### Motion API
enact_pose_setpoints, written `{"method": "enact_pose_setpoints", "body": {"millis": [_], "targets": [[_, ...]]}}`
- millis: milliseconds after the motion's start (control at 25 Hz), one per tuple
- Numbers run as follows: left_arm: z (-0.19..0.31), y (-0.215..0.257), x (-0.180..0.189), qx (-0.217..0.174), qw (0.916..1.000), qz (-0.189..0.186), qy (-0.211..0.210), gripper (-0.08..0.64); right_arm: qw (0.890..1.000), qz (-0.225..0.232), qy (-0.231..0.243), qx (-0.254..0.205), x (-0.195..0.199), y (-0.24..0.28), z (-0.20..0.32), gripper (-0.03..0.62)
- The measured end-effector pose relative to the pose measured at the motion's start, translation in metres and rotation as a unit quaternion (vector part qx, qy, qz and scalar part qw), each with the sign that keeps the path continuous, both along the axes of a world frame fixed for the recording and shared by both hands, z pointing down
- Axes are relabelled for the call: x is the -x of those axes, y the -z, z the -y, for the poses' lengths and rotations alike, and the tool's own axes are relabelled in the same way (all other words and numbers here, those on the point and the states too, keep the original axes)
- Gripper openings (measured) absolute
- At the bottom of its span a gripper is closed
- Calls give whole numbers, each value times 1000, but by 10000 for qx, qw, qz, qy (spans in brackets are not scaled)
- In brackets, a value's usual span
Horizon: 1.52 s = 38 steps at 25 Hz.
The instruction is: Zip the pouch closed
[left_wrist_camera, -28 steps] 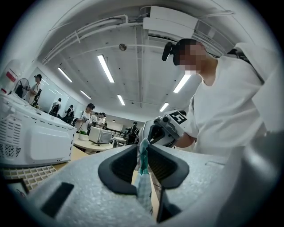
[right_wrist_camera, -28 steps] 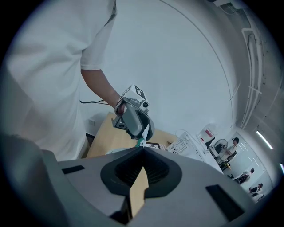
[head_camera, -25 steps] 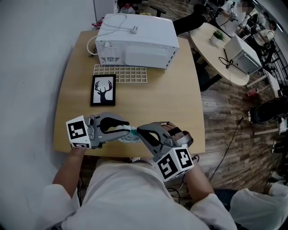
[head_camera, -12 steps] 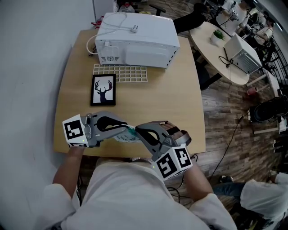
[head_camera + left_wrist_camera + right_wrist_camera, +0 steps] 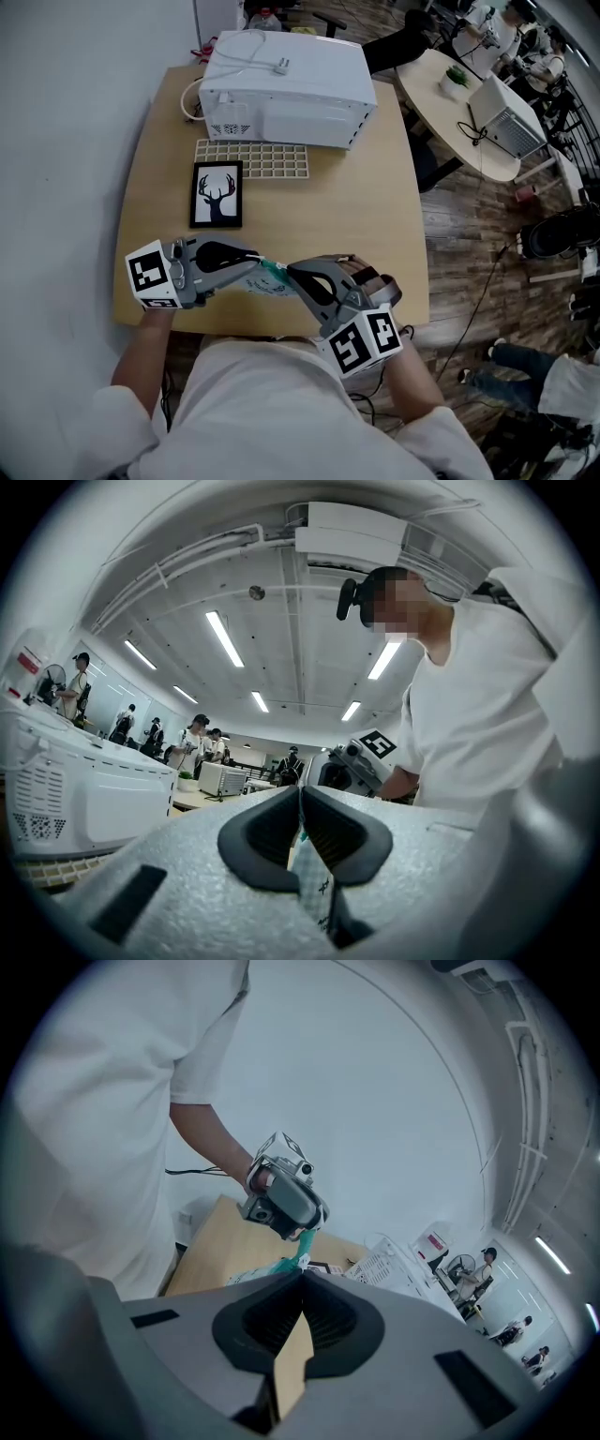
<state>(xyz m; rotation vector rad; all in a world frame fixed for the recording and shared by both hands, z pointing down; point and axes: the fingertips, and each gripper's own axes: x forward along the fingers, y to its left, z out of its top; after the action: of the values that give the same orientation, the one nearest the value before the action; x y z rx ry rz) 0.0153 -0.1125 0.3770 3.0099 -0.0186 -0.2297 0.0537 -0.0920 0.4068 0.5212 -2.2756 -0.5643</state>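
The pouch point(image 5: 272, 280) is held stretched between the two grippers at the lower middle of the head view, over the near edge of the wooden table point(image 5: 328, 206). The left gripper point(image 5: 259, 263), at the lower left, is clamped fully down on the pouch's patterned fabric, which is seen pinched between its pads; the right gripper point(image 5: 290, 273), just right of it, is likewise closed tight at the pouch's other end

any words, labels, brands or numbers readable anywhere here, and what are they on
No text is readable.
Red label on the white appliance: too blurred.
Print on the pouch: too small.
Marker cubes: square codes, no letters.
Deer picture: no words.
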Motion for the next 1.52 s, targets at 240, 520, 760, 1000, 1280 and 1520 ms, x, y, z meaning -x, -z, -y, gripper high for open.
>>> {"method": "enact_pose_setpoints", "body": {"millis": [240, 520, 760, 1000, 1280, 1520], "targets": [[13, 1, 6, 26, 9998, -46, 186, 23, 10000, -57, -23, -40, -2, -1, 9, 3], [28, 10, 22, 16, 9988, -83, 481, 23, 9998, -112, -128, -37, -15, -1, 18, 3], [35, 11, 30, 58, 9978, -82, 660, 23, 9996, -127, -232, 13, -22, -6, 22, 3], [41, 10, 37, 76, 9967, -53, 807, 23, 9993, -173, -324, 29, -31, -4, 27, 3], [38, 3, 39, 156, 9959, -46, 887, 23, 9992, -174, -348, 127, -33, -8, 24, 3], [42, -3, 45, 157, 9951, 10, 976, 23, 9993, -236, -278, 94, -28, -9, 28, 3]]}}
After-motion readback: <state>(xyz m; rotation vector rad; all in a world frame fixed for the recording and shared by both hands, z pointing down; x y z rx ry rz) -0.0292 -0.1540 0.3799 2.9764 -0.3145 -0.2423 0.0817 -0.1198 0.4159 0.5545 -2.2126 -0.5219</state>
